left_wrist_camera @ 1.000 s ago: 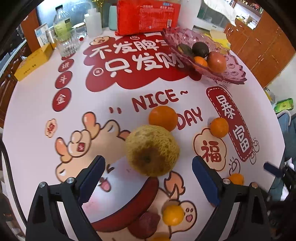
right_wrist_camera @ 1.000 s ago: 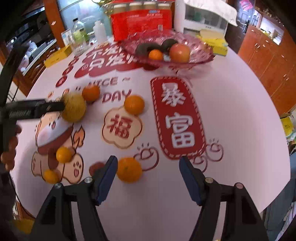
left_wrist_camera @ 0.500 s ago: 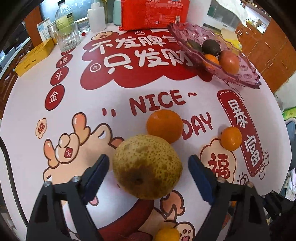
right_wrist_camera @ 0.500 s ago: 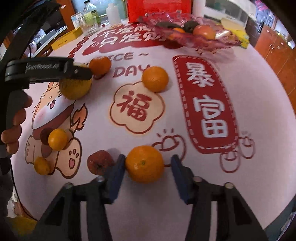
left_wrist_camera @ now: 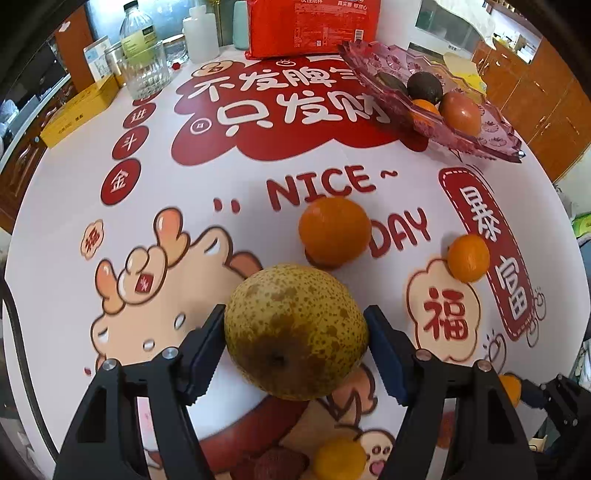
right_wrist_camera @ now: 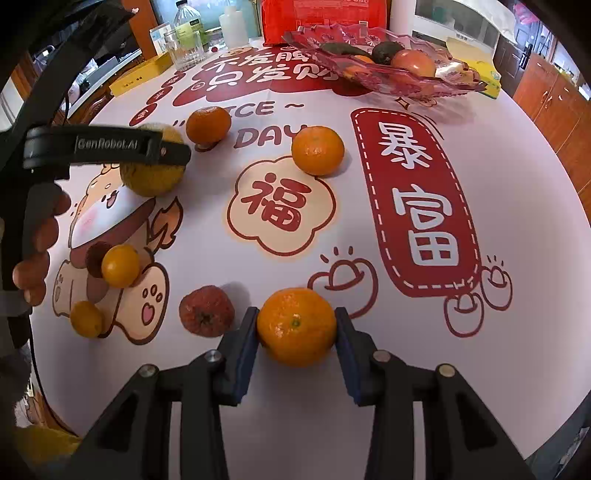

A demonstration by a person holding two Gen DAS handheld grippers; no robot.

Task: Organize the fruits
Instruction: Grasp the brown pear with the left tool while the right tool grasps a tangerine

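Observation:
A speckled yellow-brown pear [left_wrist_camera: 295, 332] sits between the blue pads of my left gripper [left_wrist_camera: 295, 312]. Its jaws are closing and both pads touch the pear's sides. The right wrist view shows the same pear [right_wrist_camera: 151, 181] under the left finger [right_wrist_camera: 110, 146]. My right gripper [right_wrist_camera: 296, 317] is closing on an orange [right_wrist_camera: 295, 326], and both pads press it. A pink glass fruit plate [left_wrist_camera: 480, 140] at the far right holds an avocado, a red fruit and an orange.
Loose on the printed tablecloth lie two oranges [right_wrist_camera: 317, 149] [right_wrist_camera: 208, 123], a wrinkled red fruit [right_wrist_camera: 206, 312] and two small yellow-orange fruits [right_wrist_camera: 120, 266] [right_wrist_camera: 85, 318]. At the far edge stand a glass [left_wrist_camera: 144, 74], a bottle, a yellow box [left_wrist_camera: 77, 114] and a red package [left_wrist_camera: 314, 26].
Both grippers have narrowed from wide open onto their fruit. The left one came in around the pear. The right one sank to the orange and its pads met it.

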